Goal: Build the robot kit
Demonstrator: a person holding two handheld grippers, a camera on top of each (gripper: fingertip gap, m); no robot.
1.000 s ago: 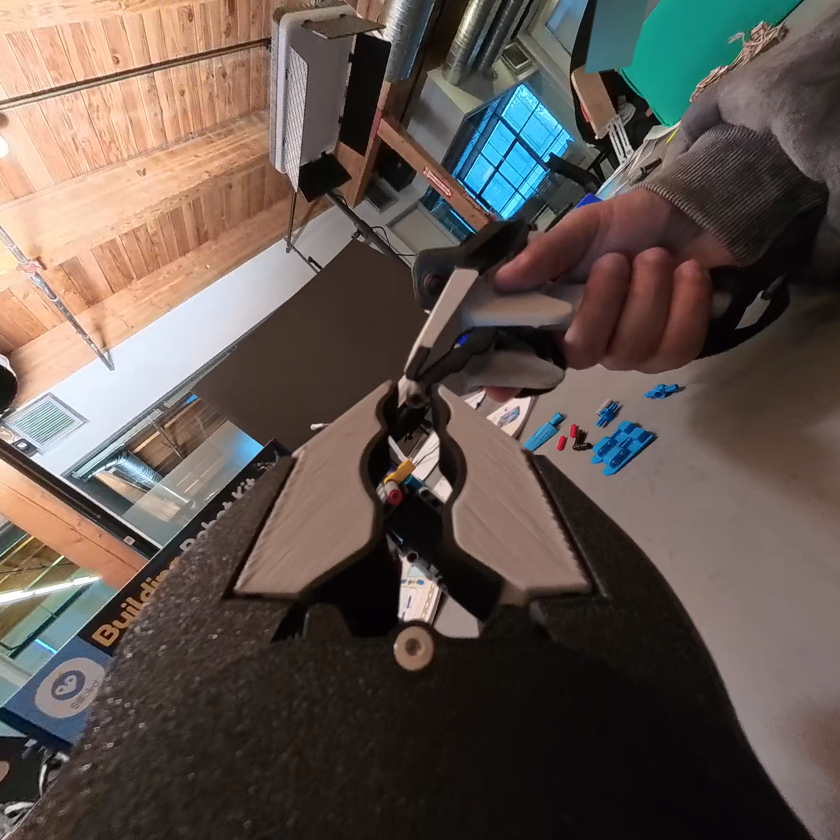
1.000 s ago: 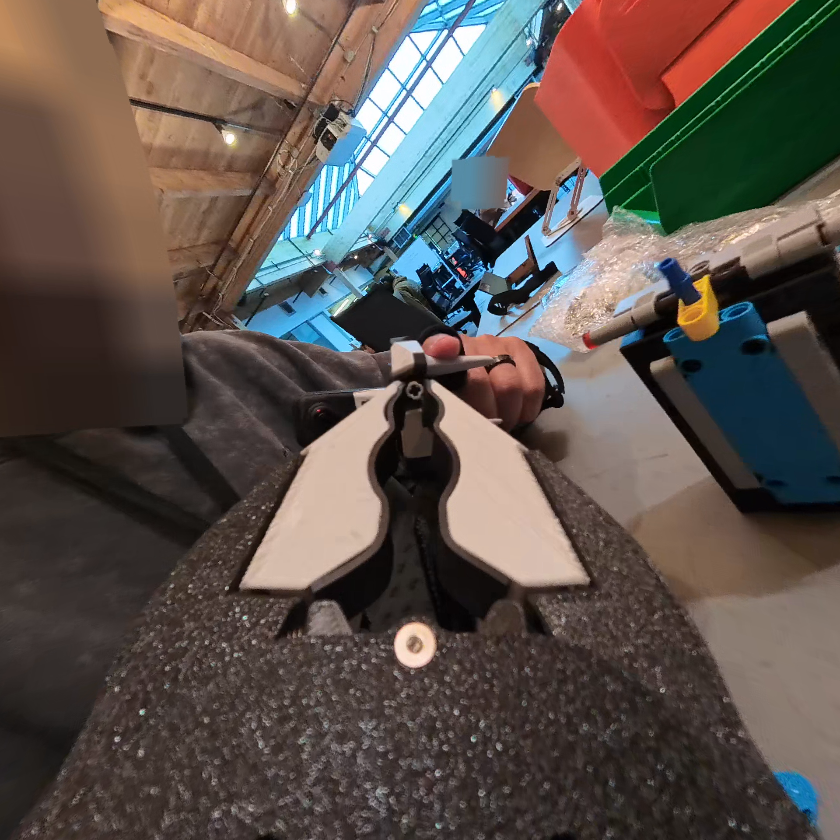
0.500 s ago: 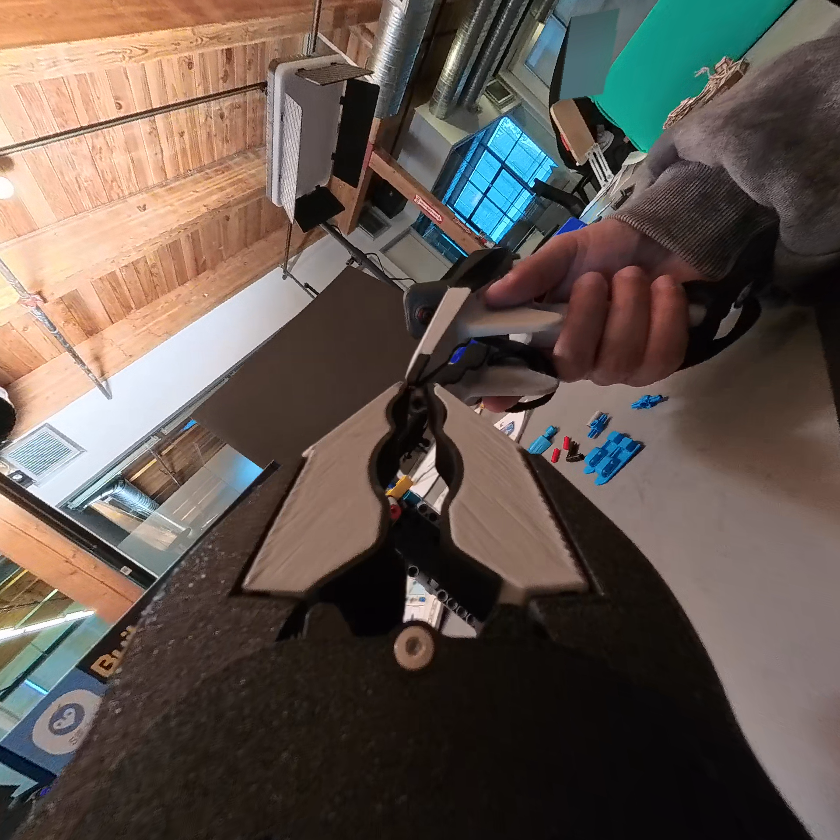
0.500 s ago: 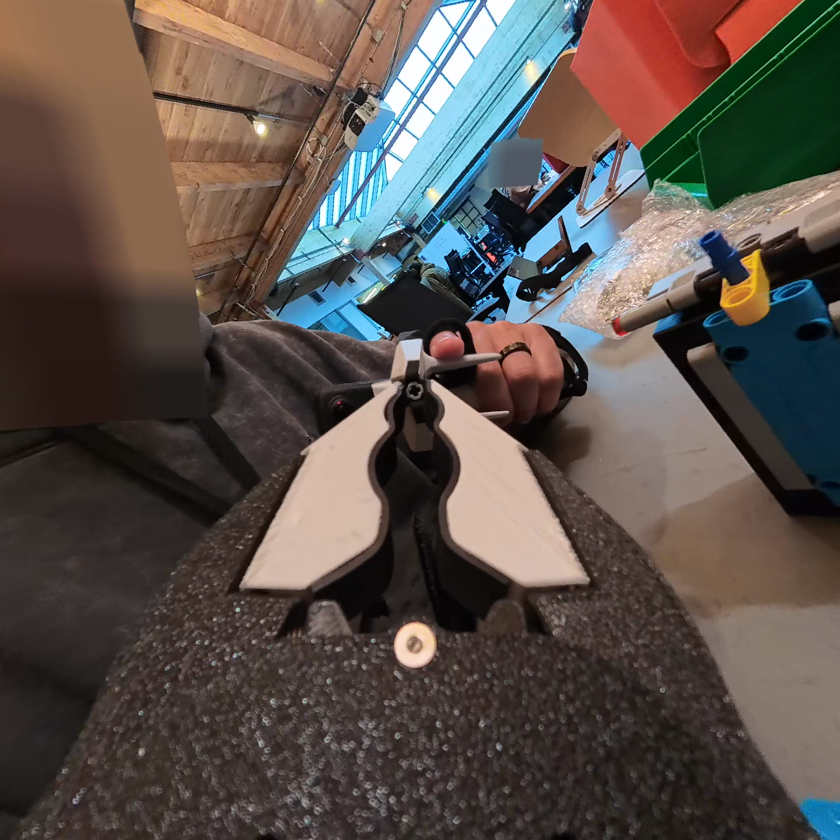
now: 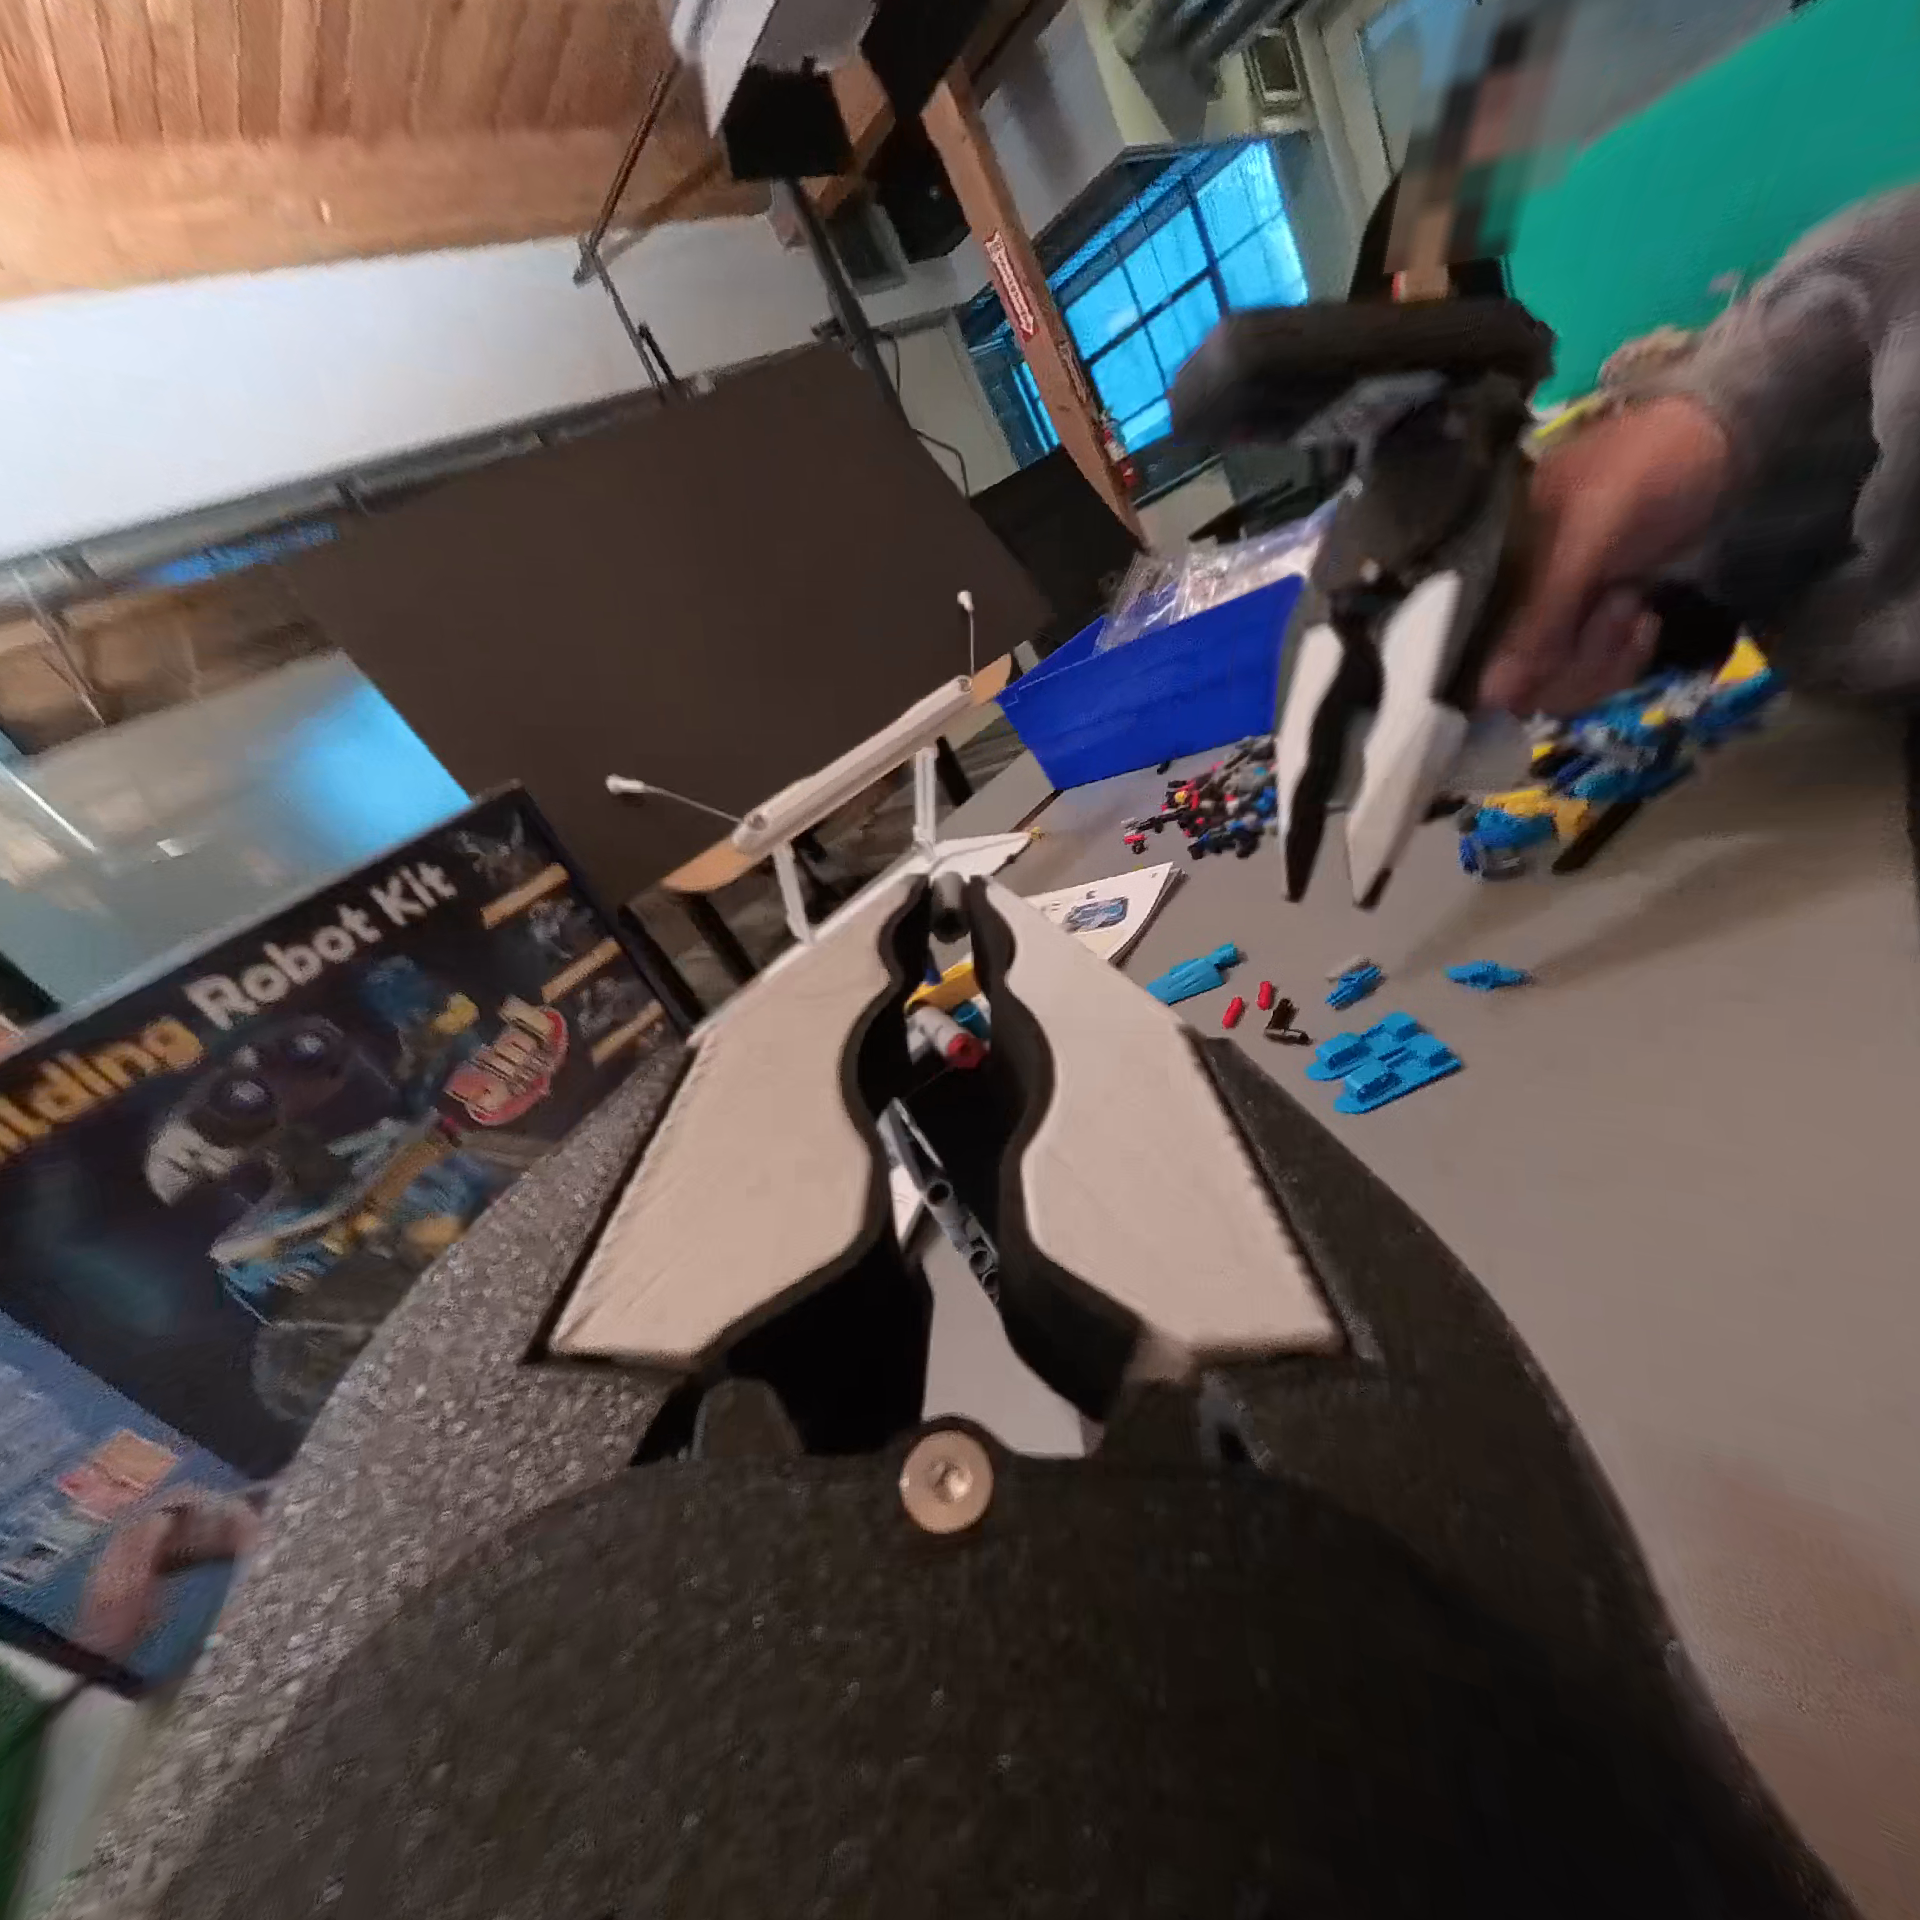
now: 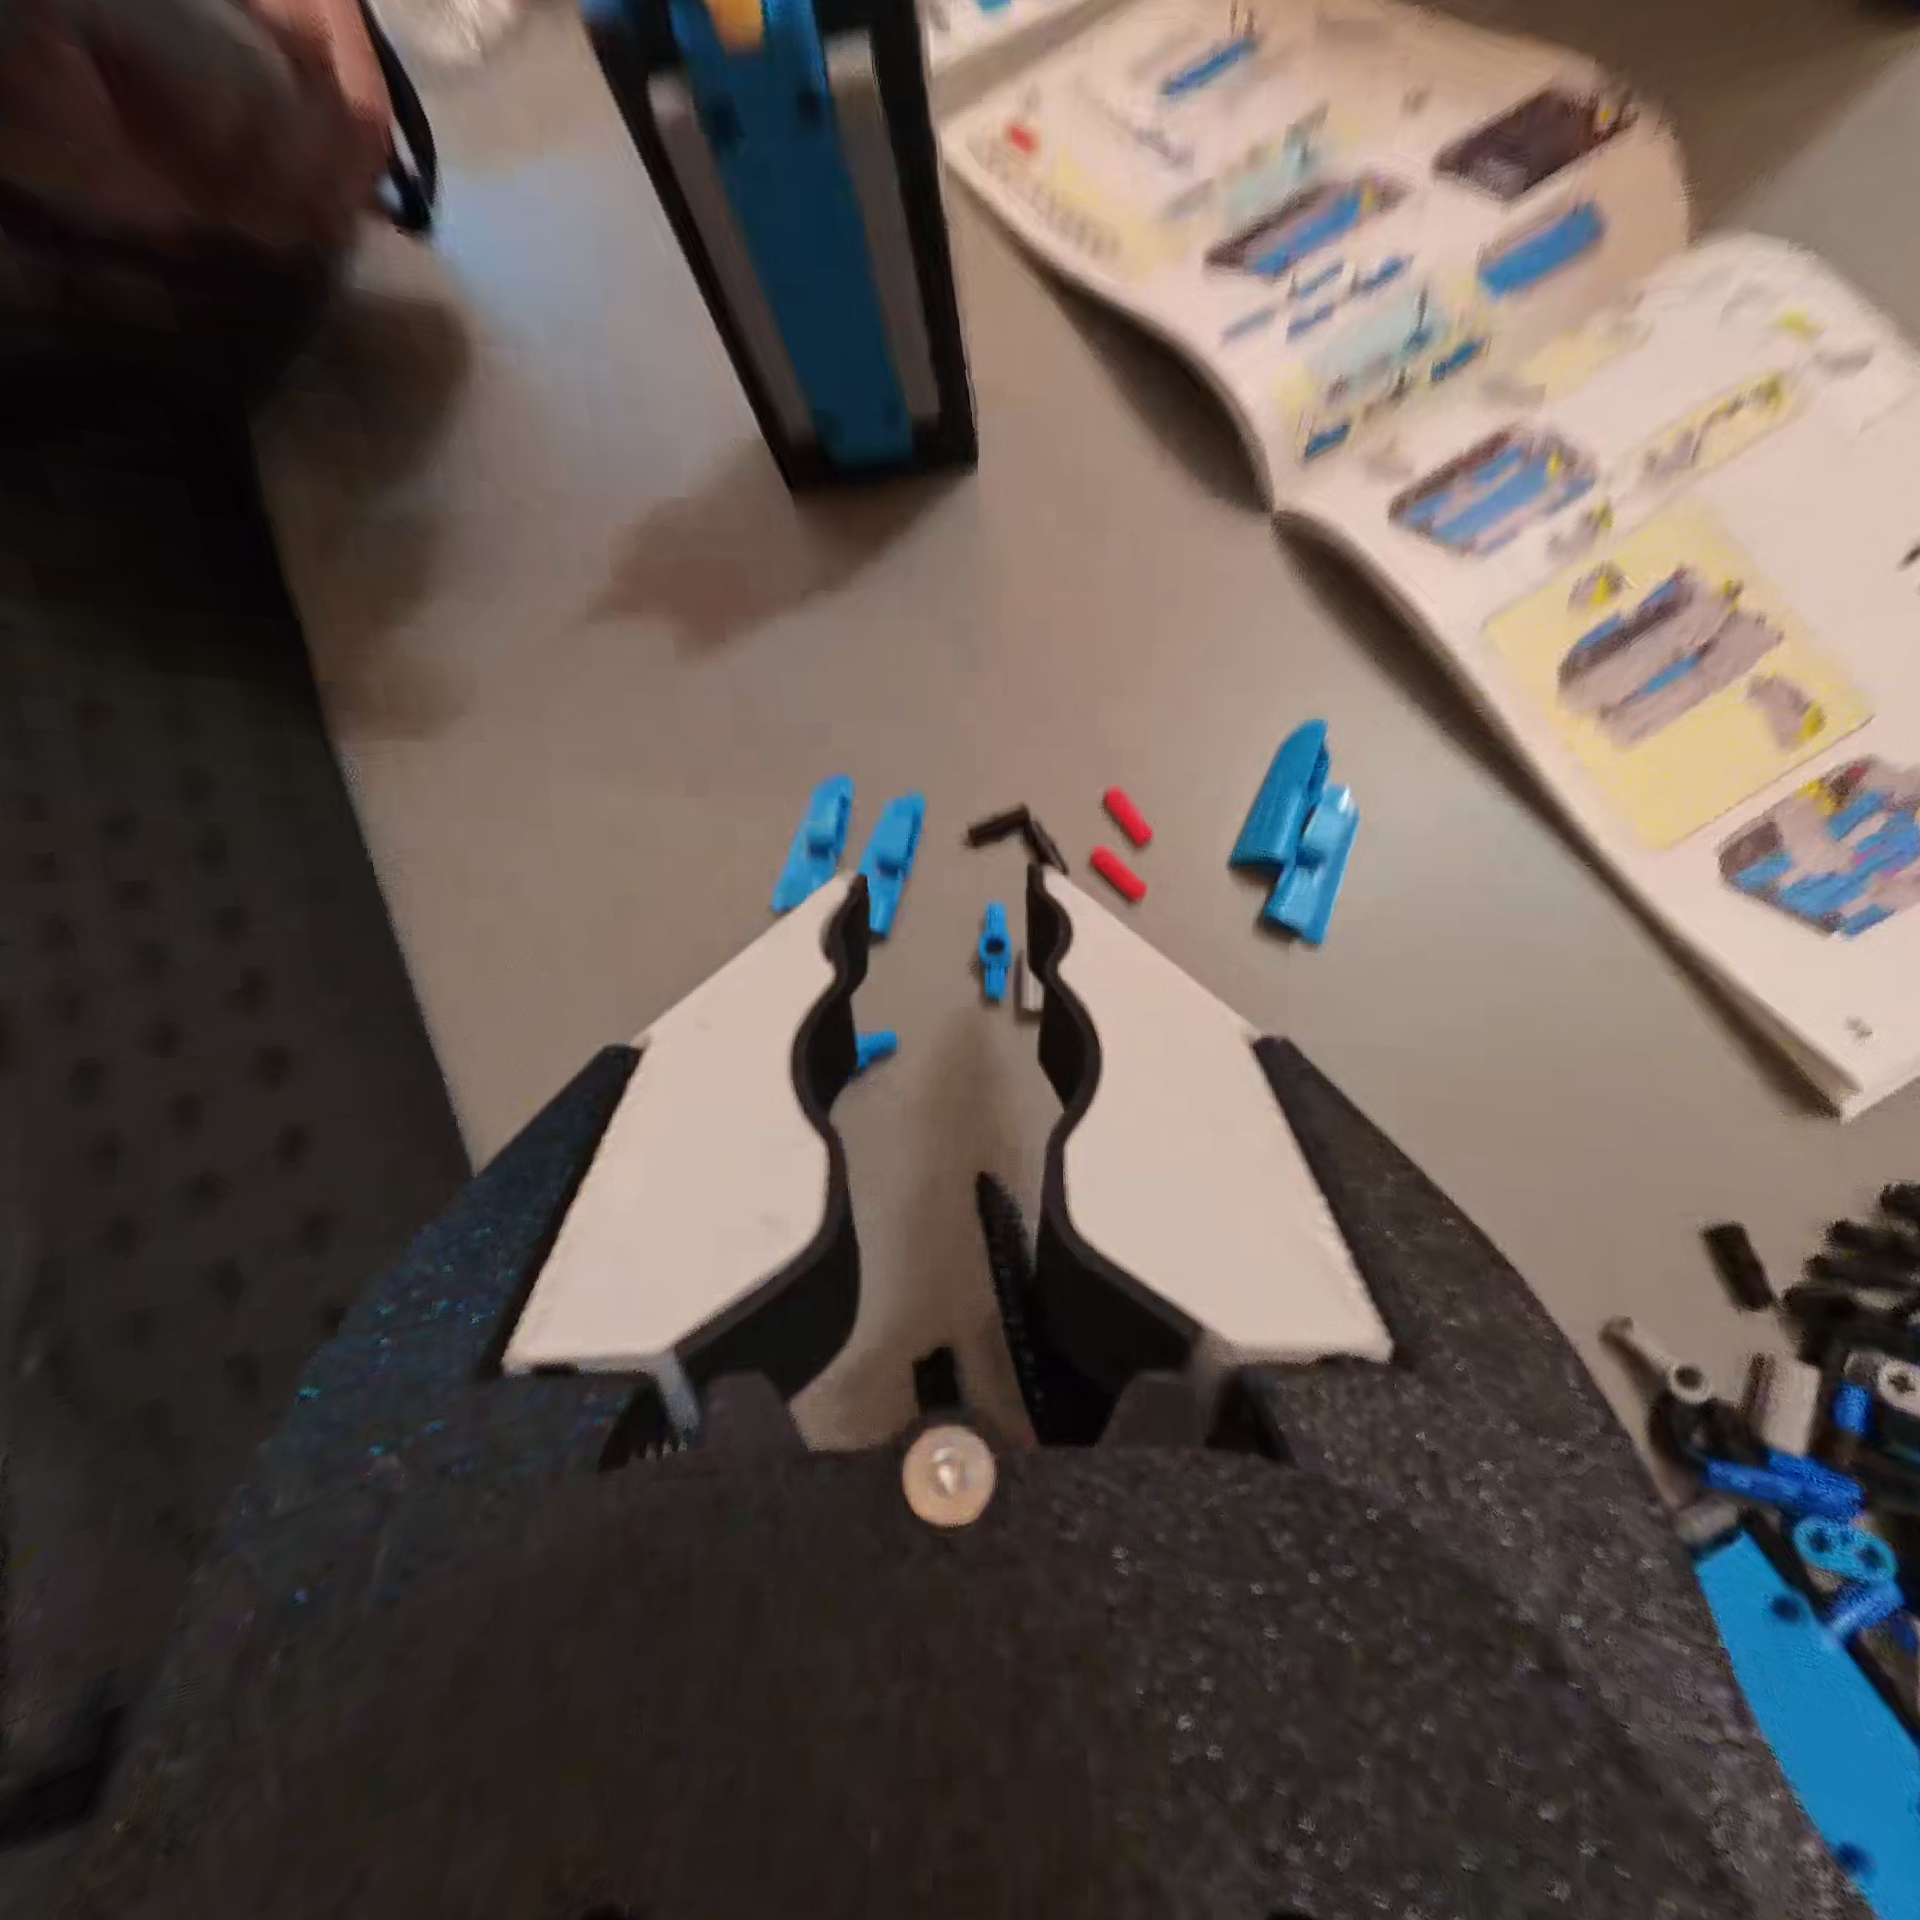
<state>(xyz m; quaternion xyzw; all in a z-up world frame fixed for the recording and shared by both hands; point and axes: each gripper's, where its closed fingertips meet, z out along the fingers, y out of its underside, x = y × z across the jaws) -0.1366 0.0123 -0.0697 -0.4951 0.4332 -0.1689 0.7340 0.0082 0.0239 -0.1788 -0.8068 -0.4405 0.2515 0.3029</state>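
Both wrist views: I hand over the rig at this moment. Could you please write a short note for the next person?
Left hand-held gripper: appears shut on a small grey part at its tips, but the view is blurred.
Right hand-held gripper: open and empty, above the table, with a small blue pin below its gap.
Blue and black assembly: upright ahead, left of the open booklet.
Loose on the table: red pins, black pins, blue curved pieces, and a parts pile at the right.
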